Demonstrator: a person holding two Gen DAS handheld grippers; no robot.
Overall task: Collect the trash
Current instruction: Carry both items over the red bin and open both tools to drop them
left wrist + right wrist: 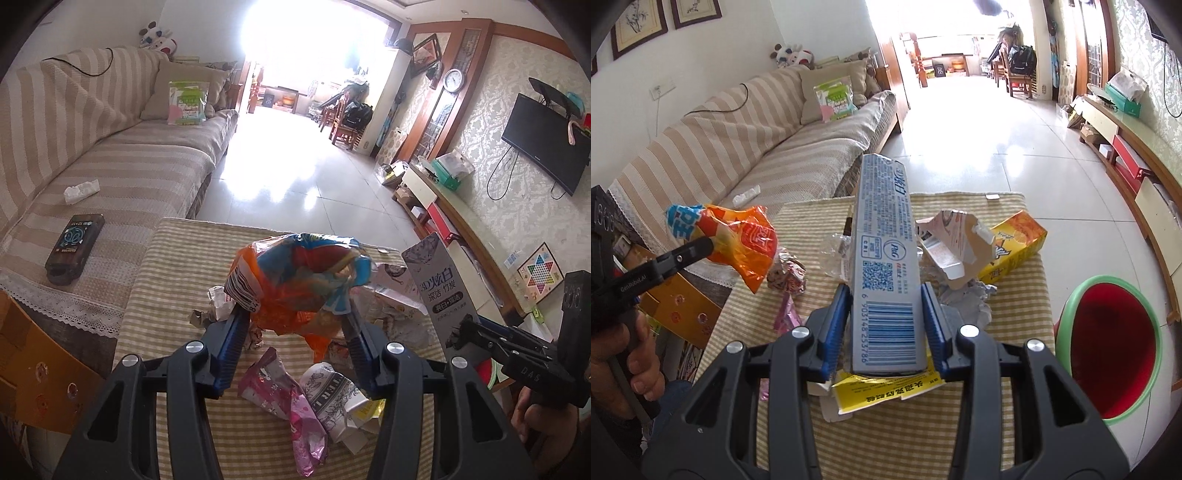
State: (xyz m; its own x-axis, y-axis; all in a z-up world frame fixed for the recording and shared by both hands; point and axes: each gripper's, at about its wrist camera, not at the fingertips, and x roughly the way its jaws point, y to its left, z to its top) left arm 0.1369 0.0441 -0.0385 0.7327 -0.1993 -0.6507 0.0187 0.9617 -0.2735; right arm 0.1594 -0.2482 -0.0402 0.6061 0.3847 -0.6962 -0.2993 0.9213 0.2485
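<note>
My left gripper (295, 317) is shut on a crumpled orange and blue snack bag (295, 280) and holds it above the striped table cloth (177, 266). The bag also shows at the left of the right wrist view (738, 236). My right gripper (886, 306) is shut on a grey toothpaste box (882, 251), held up above the table; the box also shows in the left wrist view (439, 288). More trash lies on the table: a pink wrapper (291, 406), a torn printed carton (332, 395), a yellow box (1012, 247), torn cardboard (956, 243) and crumpled paper (967, 302).
A red bin with a green rim (1108, 354) stands on the floor right of the table. A striped sofa (110, 166) at the left carries a dark box (74, 243) and a tissue (81, 190). A TV cabinet (461, 210) runs along the right wall.
</note>
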